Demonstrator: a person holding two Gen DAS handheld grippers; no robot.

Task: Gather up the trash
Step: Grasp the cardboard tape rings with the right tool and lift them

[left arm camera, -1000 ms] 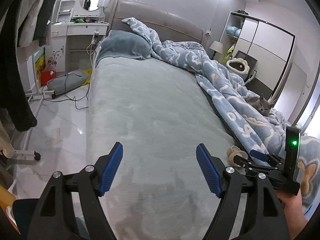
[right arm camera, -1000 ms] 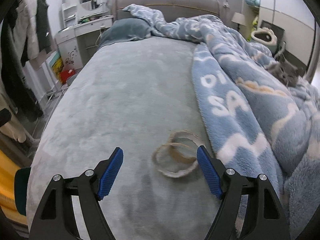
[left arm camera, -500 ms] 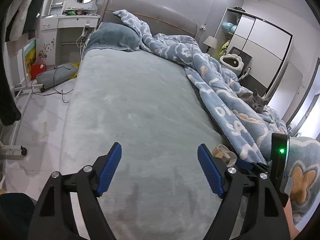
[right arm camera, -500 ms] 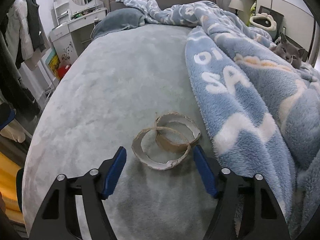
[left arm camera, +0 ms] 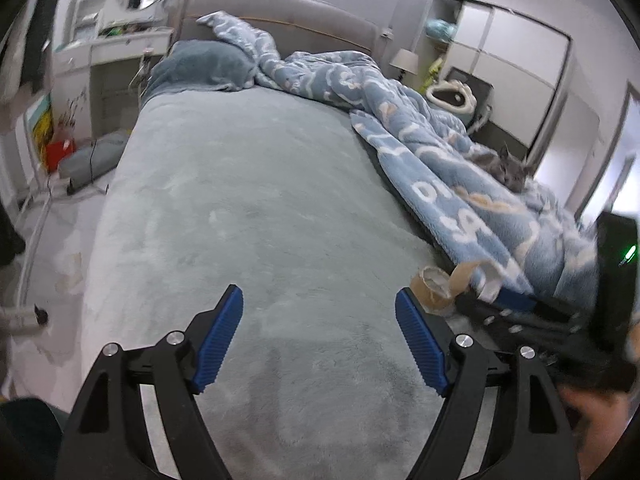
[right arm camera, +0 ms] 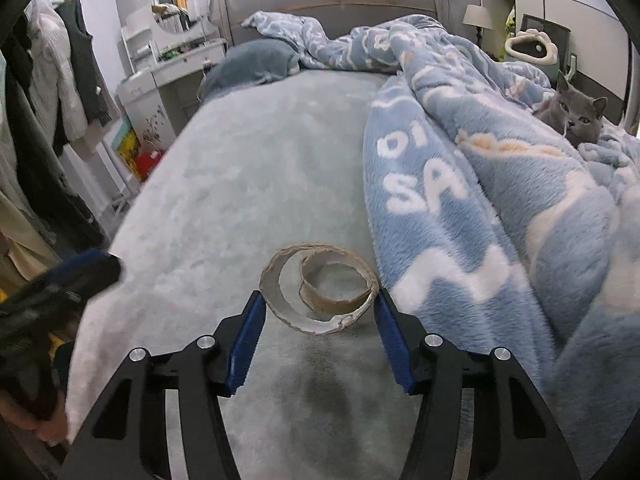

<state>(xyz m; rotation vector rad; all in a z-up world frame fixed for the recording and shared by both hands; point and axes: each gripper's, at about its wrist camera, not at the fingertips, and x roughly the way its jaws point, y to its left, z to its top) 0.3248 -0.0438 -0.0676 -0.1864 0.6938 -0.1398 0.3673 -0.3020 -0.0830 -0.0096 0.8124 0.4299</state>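
Observation:
A torn cardboard tape ring (right arm camera: 320,290), uncoiled into two loops, lies on the grey bed sheet (right arm camera: 248,184) beside the blue blanket (right arm camera: 460,200). My right gripper (right arm camera: 318,320) is open, its blue pads on either side of the ring's near edge. The ring also shows in the left wrist view (left arm camera: 438,286), just ahead of the right gripper's body. My left gripper (left arm camera: 318,328) is open and empty above the bare sheet (left arm camera: 260,200), left of the ring.
A grey cat (right arm camera: 574,114) lies on the blanket at the right. A pillow (right arm camera: 252,66) is at the headboard. A dressing table (right arm camera: 168,68) and hanging clothes (right arm camera: 60,92) stand left of the bed, with floor clutter (left arm camera: 80,156).
My right gripper has moved forward and down until its pads flank the cardboard ring, and its jaws have narrowed somewhat. My left gripper has drifted forward and right over the sheet.

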